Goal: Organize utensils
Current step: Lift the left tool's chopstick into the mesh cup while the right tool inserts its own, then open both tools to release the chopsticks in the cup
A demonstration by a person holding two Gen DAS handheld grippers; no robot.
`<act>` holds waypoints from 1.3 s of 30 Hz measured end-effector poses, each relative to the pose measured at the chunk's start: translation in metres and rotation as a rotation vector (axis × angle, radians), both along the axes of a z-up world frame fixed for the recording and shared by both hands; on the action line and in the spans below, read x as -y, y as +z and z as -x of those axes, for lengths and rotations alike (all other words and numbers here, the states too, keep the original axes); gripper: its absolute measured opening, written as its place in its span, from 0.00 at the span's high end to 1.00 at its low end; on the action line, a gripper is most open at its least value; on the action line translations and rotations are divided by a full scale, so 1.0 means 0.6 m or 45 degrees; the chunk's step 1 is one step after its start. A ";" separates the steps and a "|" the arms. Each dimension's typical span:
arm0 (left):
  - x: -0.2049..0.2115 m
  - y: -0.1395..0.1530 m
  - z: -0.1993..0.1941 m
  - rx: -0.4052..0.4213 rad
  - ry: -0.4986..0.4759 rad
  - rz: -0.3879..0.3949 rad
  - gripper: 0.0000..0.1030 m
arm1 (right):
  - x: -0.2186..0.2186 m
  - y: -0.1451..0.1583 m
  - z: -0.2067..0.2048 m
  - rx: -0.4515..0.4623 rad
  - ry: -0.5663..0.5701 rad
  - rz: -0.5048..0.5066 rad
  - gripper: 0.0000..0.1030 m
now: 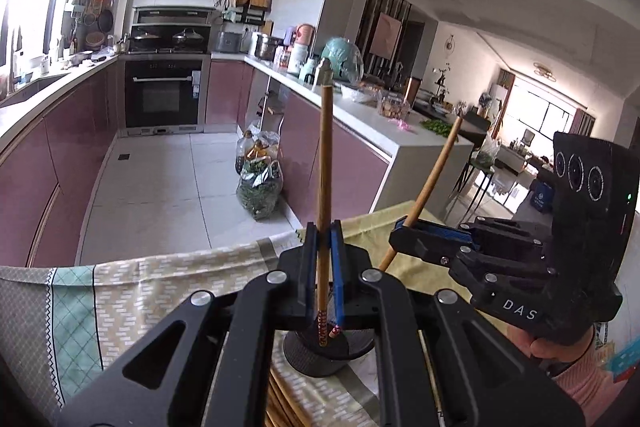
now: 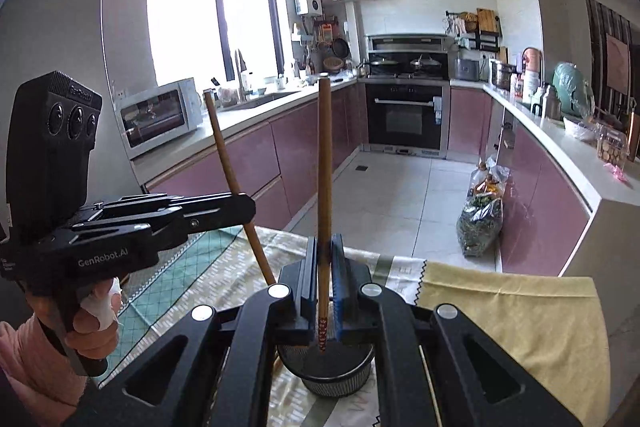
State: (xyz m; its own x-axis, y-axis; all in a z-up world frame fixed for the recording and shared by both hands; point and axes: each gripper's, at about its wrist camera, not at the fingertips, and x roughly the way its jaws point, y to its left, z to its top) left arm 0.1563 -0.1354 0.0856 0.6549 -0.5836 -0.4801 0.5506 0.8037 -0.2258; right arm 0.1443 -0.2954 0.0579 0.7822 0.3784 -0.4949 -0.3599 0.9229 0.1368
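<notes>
My left gripper [image 1: 323,235] is shut on a wooden chopstick [image 1: 325,163] and holds it upright, its patterned lower end over a black mesh holder [image 1: 320,359]. My right gripper [image 2: 323,247] is shut on a second wooden chopstick [image 2: 324,163], also upright, its patterned tip at the mouth of the holder [image 2: 332,375]. Each gripper shows in the other's view: the right one [image 1: 404,227] with its chopstick [image 1: 434,175] slanted, the left one [image 2: 250,205] with its chopstick [image 2: 230,163] slanted. The holder stands on a patterned tablecloth [image 1: 132,291].
More wooden chopsticks [image 1: 280,403] lie on the cloth below the holder. A yellow cloth [image 2: 520,311] covers the table's right part. Beyond the table edge lie the tiled kitchen floor, pink cabinets [image 2: 280,155], a bag of greens [image 2: 478,223] and an oven [image 2: 404,119].
</notes>
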 end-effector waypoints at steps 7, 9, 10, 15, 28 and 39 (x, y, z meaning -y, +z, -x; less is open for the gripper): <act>0.052 -0.091 -0.048 -0.135 -0.020 -0.141 0.93 | -0.015 -0.066 -0.042 -0.218 0.030 0.033 0.95; 0.058 -0.104 -0.059 -0.133 -0.009 -0.153 0.93 | -0.021 -0.075 -0.050 -0.246 0.024 0.036 0.94; 0.061 -0.103 -0.064 -0.139 -0.003 -0.153 0.93 | -0.022 -0.078 -0.055 -0.257 0.023 0.034 0.94; 0.057 -0.127 -0.083 -0.144 0.017 -0.172 0.91 | -0.021 -0.086 -0.073 -0.266 -0.010 0.011 0.92; -0.053 -0.123 -0.001 0.012 0.145 -0.147 0.62 | -0.029 -0.070 0.025 -0.109 0.043 -0.059 0.69; -0.106 -0.252 0.059 -0.150 0.111 -0.328 0.57 | -0.125 -0.178 0.074 -0.324 0.183 0.007 0.62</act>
